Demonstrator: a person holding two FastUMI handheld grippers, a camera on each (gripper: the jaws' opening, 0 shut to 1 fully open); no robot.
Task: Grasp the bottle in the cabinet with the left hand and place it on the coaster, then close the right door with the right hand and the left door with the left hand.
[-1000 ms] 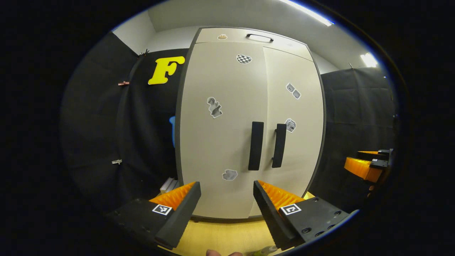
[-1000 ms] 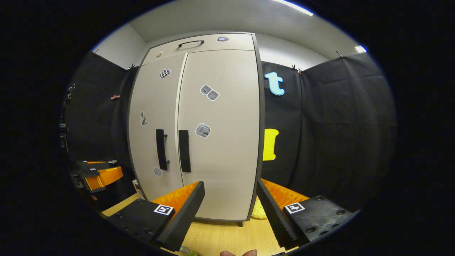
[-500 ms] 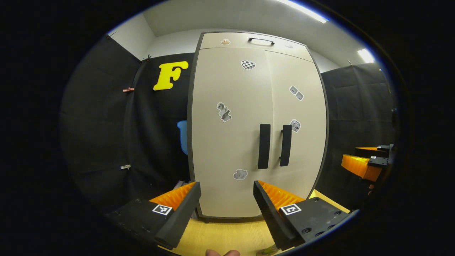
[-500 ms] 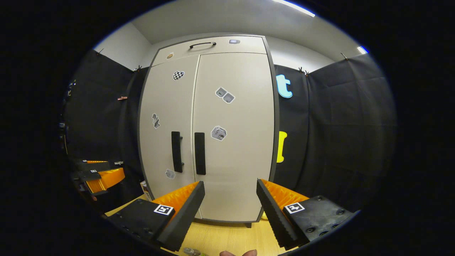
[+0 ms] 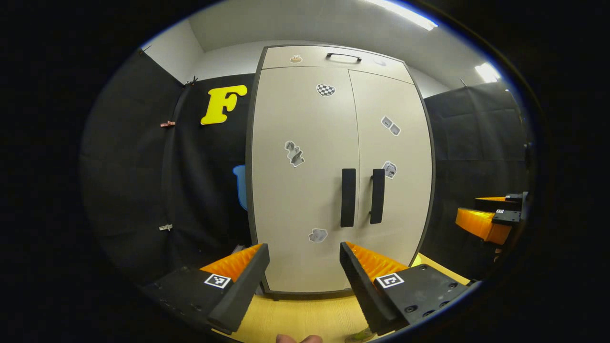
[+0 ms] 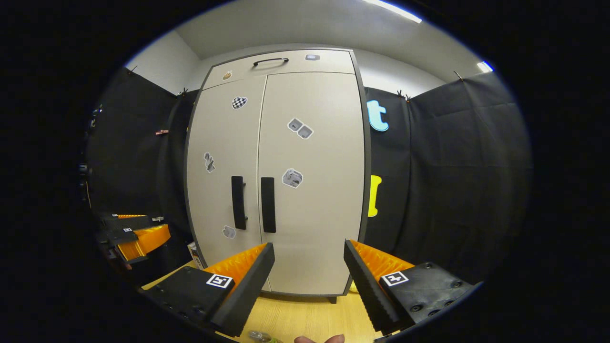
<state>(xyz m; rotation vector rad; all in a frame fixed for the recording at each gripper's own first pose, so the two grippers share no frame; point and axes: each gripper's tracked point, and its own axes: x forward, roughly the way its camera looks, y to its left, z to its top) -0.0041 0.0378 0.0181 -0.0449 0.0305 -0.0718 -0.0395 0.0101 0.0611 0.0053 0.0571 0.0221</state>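
We're hanging back with both doors (image 5: 305, 181) shut ahead of the left gripper (image 5: 304, 274) and right gripper (image 6: 309, 276) — both spread, empty, barely drifting since a second ago — looks finished.

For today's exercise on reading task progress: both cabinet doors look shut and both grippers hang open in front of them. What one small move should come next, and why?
Probably none beyond drawing back: the left door and right door sit flush, handles side by side, so closing looks done. The left gripper and right gripper are open, holding nothing. A greenish object at the bottom edge may be the bottle.
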